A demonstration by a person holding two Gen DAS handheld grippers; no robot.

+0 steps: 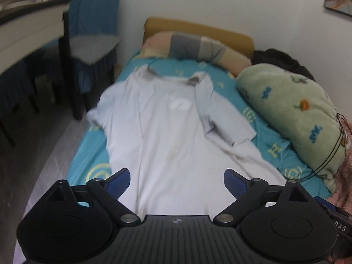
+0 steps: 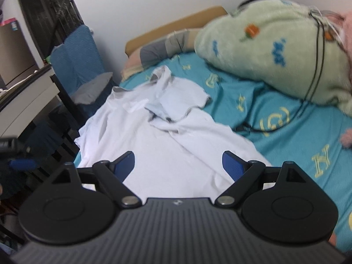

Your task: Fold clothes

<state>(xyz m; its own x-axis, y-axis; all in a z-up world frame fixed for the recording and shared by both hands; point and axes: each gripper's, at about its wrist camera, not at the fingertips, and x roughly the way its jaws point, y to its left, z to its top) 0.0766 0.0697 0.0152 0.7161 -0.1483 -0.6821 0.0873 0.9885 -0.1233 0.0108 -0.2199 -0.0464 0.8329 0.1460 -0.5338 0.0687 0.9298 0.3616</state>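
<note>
Left wrist view: the left gripper hangs above the hem end of a pale T-shirt, its blue-padded fingers spread wide and holding nothing. The T-shirt lies along a bed covered by a turquoise sheet printed with yellow letters. Its collar points away from the gripper, toward a striped pillow that rests against the tan headboard beyond the T-shirt. One sleeve is folded in over the garment's body on the side nearer a green blanket; the other sleeve spreads out toward the bed edge. The green blanket, patterned with small blue and orange figures, is bundled beside the T-shirt along the wall, with a dark cord across it. Off the opposite side of the T-shirt, beyond the bed edge, stands a chair with a blue cover, next to a white table.

In the right wrist view the right gripper is likewise parted and empty, hovering over the lower part of the T-shirt. From here the cloth looks rumpled around the folded sleeve, with creases running toward the collar. The green blanket rises beyond the T-shirt, a pink fuzzy fabric just behind it. Both views are somewhat blurred.
</note>
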